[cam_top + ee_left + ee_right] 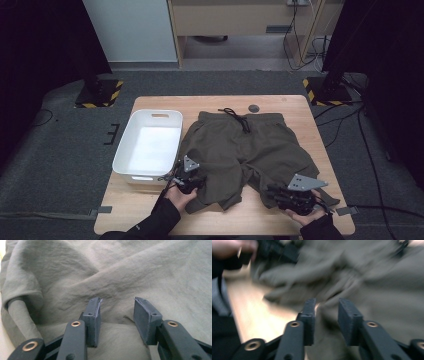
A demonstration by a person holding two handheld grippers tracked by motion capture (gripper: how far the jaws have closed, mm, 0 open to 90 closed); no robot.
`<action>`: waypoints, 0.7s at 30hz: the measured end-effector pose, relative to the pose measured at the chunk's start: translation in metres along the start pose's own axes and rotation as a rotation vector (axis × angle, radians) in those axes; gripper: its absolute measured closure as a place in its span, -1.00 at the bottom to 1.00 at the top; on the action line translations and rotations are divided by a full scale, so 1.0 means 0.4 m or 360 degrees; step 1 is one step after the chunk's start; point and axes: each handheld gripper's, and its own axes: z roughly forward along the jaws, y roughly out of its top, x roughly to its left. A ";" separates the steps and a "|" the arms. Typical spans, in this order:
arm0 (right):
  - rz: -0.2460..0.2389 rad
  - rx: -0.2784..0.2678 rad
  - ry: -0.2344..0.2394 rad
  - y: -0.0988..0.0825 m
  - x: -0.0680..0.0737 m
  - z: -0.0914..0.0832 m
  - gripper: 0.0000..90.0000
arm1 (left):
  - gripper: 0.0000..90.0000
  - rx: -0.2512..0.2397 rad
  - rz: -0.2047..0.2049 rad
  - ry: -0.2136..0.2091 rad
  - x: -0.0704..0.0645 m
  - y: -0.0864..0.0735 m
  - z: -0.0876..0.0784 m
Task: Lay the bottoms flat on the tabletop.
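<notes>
A pair of olive shorts lies spread flat on the wooden counter, waistband and black drawstring toward the far edge, legs toward the person. Just beside the shorts, on their left, stands a white bin — nothing lies in it.

The left claw rests at the hem of the left leg; in the left gripper view its pads stand apart over the cloth, a low fold of fabric between them, not pinched. The right claw sits at the hem of the other leg. The right gripper view is blurred, yet its pads stand parted with cloth beneath — gripping nothing.
</notes>
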 end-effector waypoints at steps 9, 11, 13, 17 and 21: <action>0.0156 0.0019 -0.0440 0.042 -0.135 -0.021 -0.01 | 0.25 -0.0015 -0.0019 -0.0008 0.007 0.004 -0.007; 0.0182 0.0073 -0.0446 0.028 -0.156 -0.007 -0.08 | 0.25 -0.0015 -0.0022 -0.0009 0.007 0.004 -0.008; 0.0203 0.0146 -0.0436 0.009 -0.163 0.008 -0.09 | 0.25 -0.0019 -0.0020 -0.0014 0.007 0.005 -0.010; 0.0143 0.0219 -0.0385 -0.012 -0.137 0.024 -0.12 | 0.25 -0.0032 -0.0016 -0.0016 0.004 0.007 -0.019; 0.0039 0.0290 -0.0333 -0.042 -0.096 0.039 -0.15 | 0.25 -0.0045 -0.0015 -0.0017 0.005 0.007 -0.028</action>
